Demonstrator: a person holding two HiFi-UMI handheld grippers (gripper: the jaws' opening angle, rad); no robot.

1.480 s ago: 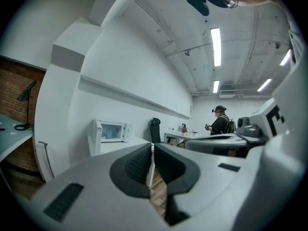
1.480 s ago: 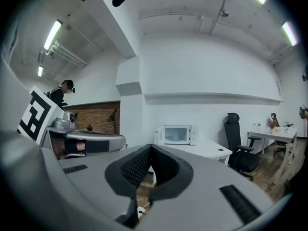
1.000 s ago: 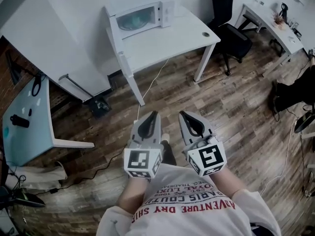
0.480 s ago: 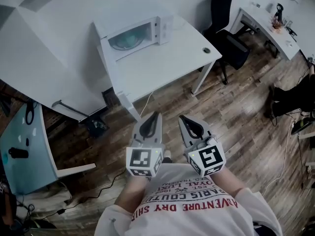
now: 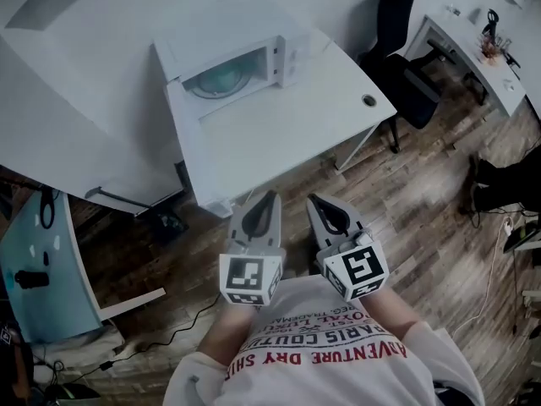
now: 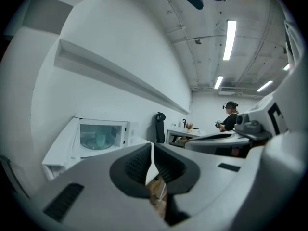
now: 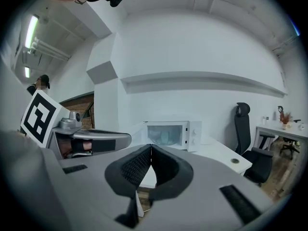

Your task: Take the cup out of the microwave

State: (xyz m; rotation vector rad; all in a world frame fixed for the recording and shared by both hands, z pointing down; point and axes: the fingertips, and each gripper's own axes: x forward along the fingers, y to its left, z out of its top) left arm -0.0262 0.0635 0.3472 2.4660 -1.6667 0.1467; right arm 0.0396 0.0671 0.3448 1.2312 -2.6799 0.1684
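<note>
A white microwave [image 5: 241, 62] stands at the back of a white table [image 5: 279, 134], its door swung open to the left. Inside it a pale teal cup [image 6: 100, 139] stands on the glass turntable; the right gripper view shows the cup [image 7: 165, 137] too. My left gripper [image 5: 269, 197] and right gripper [image 5: 314, 200] are side by side over the wooden floor, just short of the table's near edge, pointing at it. Both are shut with nothing between their jaws. In each gripper view the dark ribbed pads [image 6: 161, 165] meet on one line.
A black office chair [image 5: 401, 24] stands to the right of the table, with a second white desk [image 5: 473, 49] behind it. A glass-topped table [image 5: 38, 260] is at the left. Cables lie on the floor [image 5: 182, 315]. A person [image 6: 230, 117] stands far off.
The table and microwave have come nearer and lower in the head view as I walked toward them. Both grippers stay shut, side by side.
</note>
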